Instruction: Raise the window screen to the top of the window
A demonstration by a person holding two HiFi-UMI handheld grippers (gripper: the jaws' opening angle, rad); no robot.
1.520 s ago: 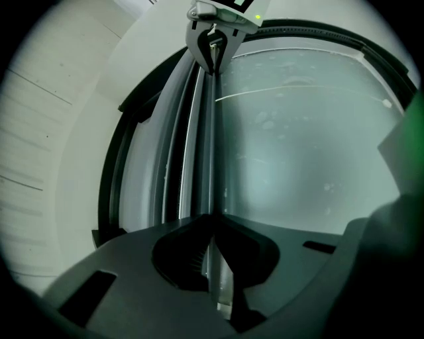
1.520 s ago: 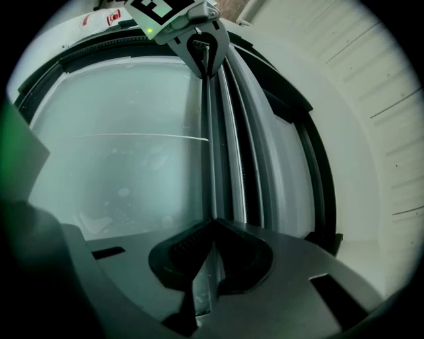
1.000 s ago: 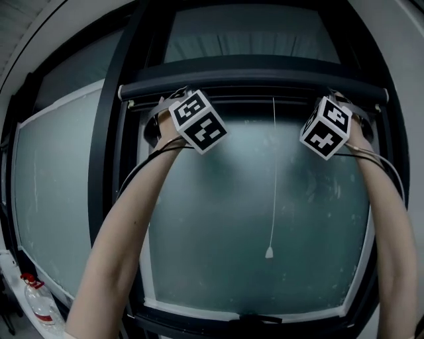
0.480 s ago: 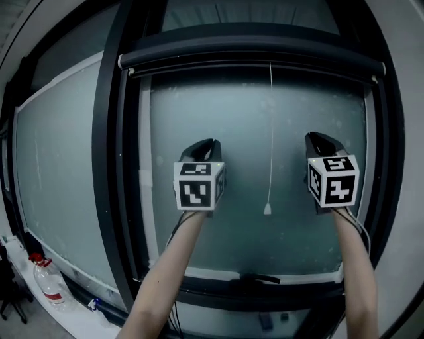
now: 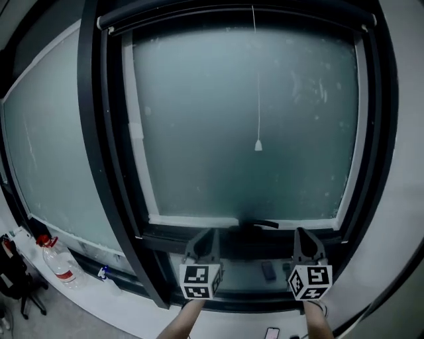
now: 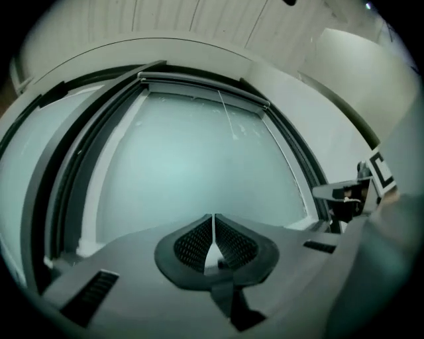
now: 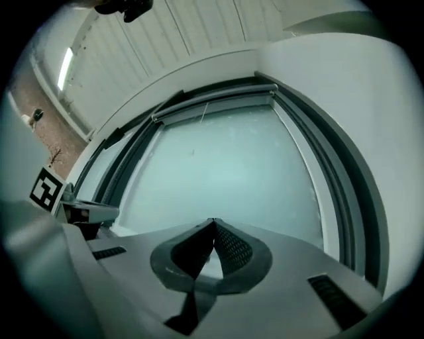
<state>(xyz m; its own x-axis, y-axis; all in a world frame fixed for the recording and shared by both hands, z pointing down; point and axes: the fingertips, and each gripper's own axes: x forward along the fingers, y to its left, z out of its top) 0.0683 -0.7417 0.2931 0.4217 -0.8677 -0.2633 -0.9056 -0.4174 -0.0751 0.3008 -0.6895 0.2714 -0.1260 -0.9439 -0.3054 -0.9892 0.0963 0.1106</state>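
While screen (image 5: 132,18) is up | left hand-held gripper (image 5: 207,237), right hand-held gripper (image 5: 303,236) closed

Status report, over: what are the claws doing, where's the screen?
Left gripper, right gripper: shut, empty, held low. Window screen up at the top. Pull cord hanging clear.

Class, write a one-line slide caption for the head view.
Left tool and right tool, shut and empty, low by the sill; window screen rolled at the top, pull cord dangling.

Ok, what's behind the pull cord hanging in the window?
The pull cord hangs in front of the frosted pane. Whatever lies beyond that pane is hidden by the frosting.
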